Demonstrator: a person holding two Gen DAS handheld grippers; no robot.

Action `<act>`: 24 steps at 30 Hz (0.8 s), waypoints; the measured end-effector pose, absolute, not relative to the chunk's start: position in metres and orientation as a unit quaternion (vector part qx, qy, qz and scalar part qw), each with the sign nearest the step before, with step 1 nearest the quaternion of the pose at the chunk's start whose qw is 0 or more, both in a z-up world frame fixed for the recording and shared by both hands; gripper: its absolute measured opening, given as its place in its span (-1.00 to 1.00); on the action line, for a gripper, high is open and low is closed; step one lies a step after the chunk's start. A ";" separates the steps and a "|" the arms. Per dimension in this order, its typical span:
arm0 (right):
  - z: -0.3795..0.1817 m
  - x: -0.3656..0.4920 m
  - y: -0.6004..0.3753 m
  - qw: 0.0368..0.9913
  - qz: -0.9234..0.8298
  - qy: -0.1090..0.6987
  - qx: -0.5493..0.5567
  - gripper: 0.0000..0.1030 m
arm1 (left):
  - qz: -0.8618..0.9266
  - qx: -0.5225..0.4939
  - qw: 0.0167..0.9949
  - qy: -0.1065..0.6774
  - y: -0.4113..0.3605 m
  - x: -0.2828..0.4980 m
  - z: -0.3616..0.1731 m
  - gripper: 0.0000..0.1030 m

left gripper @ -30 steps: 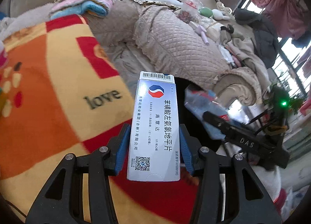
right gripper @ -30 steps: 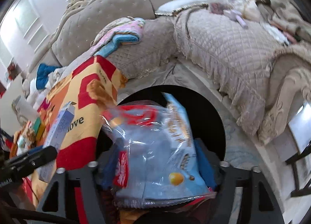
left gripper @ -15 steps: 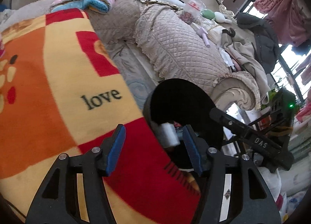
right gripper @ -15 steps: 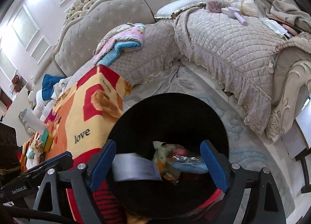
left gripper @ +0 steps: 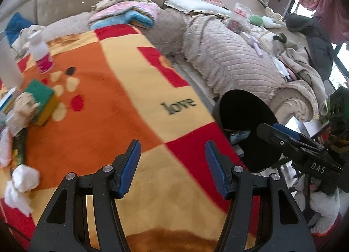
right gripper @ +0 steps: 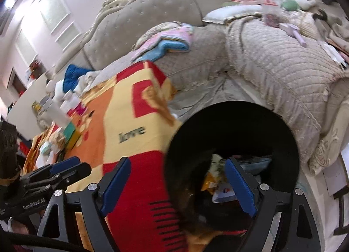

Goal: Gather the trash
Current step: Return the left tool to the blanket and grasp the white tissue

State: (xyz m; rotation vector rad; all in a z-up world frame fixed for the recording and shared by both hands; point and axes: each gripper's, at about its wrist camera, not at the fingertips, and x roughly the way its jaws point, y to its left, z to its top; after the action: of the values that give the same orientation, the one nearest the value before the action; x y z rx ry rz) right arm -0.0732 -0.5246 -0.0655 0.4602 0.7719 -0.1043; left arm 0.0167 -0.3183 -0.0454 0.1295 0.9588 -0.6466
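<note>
Black bin (right gripper: 283, 125) ahead of the empty, spread right jaws (right gripper: 177, 184) holds dropped wrappers (right gripper: 218, 177), while the left jaws (left gripper: 172, 170) (also parted) face tissues (left gripper: 20, 183) leftward on the table (left gripper: 113, 99).

Blanket (left gripper: 113, 107): blocks of orange, pale yellow and red, with the word "love" in dark letters, a black dot and cream and red spots.
Bin (right gripper: 283, 134): black, dark inside.
Wrappers in bin (right gripper: 212, 183): yellow, white and blue, mixed.
Sponge (left gripper: 42, 101): green top, yellow side.
Bottle (left gripper: 40, 52): white with a pink label.
Crumpled tissues (left gripper: 23, 178): white.
Sofa (right gripper: 139, 25): beige, tufted back; quilted diamond-pattern cover on the seat.
Folded towels (left gripper: 128, 12): pink and light blue.
Left gripper (left gripper: 172, 165): black frame, blue pads.
Right gripper (right gripper: 177, 186): black frame, blue pads.
</note>
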 end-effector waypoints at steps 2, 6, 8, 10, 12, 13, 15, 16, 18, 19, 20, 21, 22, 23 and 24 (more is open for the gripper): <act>-0.063 -0.071 -0.513 0.902 -0.039 0.372 0.217 0.68 | -0.298 0.060 0.839 0.451 -0.308 0.016 -0.043 0.16; -0.059 -0.060 -0.481 0.905 -0.003 0.377 0.198 0.68 | -0.275 0.058 0.852 0.442 -0.277 0.013 -0.038 0.16; -0.059 -0.055 -0.467 0.905 0.011 0.382 0.188 0.68 | -0.263 0.052 0.855 0.444 -0.258 0.014 -0.037 0.16; -0.060 -0.048 -0.449 0.903 0.029 0.392 0.174 0.68 | -0.247 0.045 0.859 0.446 -0.235 0.016 -0.038 0.16; -0.062 -0.043 -0.436 0.901 0.042 0.398 0.166 0.68 | -0.232 0.041 0.862 0.449 -0.217 0.018 -0.039 0.16; -0.063 -0.040 -0.427 0.900 0.051 0.402 0.160 0.68 | -0.221 0.036 0.865 0.450 -0.204 0.020 -0.040 0.16; -0.064 -0.034 -0.413 0.898 0.064 0.408 0.150 0.68 | -0.199 0.029 0.871 0.449 -0.179 0.023 -0.041 0.16; -0.064 -0.031 -0.408 0.897 0.070 0.410 0.146 0.68 | -0.190 0.026 0.873 0.448 -0.170 0.024 -0.042 0.16; -0.065 -0.027 -0.399 0.896 0.081 0.414 0.141 0.68 | -0.178 0.020 0.878 0.444 -0.151 0.029 -0.043 0.16; -0.065 -0.023 -0.392 0.895 0.088 0.415 0.138 0.68 | -0.171 0.015 0.881 0.441 -0.140 0.032 -0.045 0.16; -0.065 -0.021 -0.387 0.895 0.094 0.415 0.136 0.68 | -0.164 0.012 0.883 0.440 -0.131 0.035 -0.047 0.16; -0.065 -0.019 -0.382 0.894 0.099 0.415 0.135 0.68 | -0.158 0.010 0.884 0.440 -0.124 0.038 -0.049 0.16; -0.065 -0.017 -0.377 0.893 0.107 0.415 0.135 0.68 | -0.155 0.008 0.885 0.440 -0.119 0.041 -0.052 0.16; -0.066 -0.015 -0.372 0.893 0.113 0.416 0.133 0.68 | -0.153 0.009 0.885 0.440 -0.114 0.044 -0.056 0.16; -0.065 -0.012 -0.367 0.892 0.116 0.417 0.130 0.68 | -0.154 0.011 0.884 0.442 -0.112 0.047 -0.060 0.16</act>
State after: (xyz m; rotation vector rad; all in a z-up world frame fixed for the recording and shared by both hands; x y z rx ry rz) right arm -0.0119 -0.3674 -0.0647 0.2702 0.8648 0.2411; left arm 0.0471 -0.1122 -0.0595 0.0226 0.9197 -0.3201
